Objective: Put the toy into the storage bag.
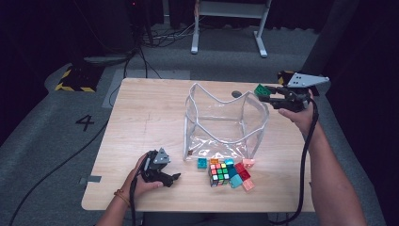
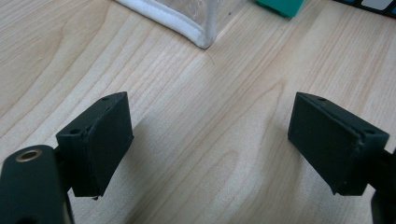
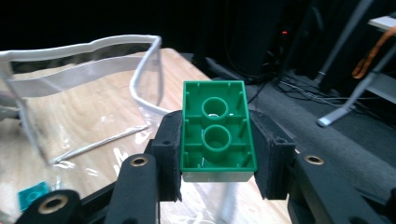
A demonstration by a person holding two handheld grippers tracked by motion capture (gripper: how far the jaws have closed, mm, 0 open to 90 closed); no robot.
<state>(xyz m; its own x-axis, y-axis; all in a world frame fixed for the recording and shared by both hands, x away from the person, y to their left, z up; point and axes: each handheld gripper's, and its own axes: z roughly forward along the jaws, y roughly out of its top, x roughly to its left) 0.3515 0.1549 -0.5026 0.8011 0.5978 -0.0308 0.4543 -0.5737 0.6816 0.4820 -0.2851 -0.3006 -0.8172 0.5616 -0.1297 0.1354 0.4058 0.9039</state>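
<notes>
A green building brick (image 1: 262, 91) (image 3: 217, 130) is clamped between the jaws of my right gripper (image 1: 269, 94) (image 3: 217, 151), held in the air at the right rim of the clear plastic bag (image 1: 225, 120) (image 3: 84, 93). The brick's hollow underside faces the right gripper's camera. The bag stands open-topped on the table with white edging. My left gripper (image 1: 173, 178) (image 2: 210, 144) rests low over the bare wooden table (image 1: 141, 122) at the front left, jaws wide apart with nothing between them. The bag's corner (image 2: 198, 32) lies just ahead of it.
In front of the bag lie a colourful puzzle cube (image 1: 219, 174), a teal brick (image 1: 202, 163), and several red, pink and teal bricks (image 1: 242, 175). A white desk frame (image 1: 228, 19) and cables stand on the floor beyond the table.
</notes>
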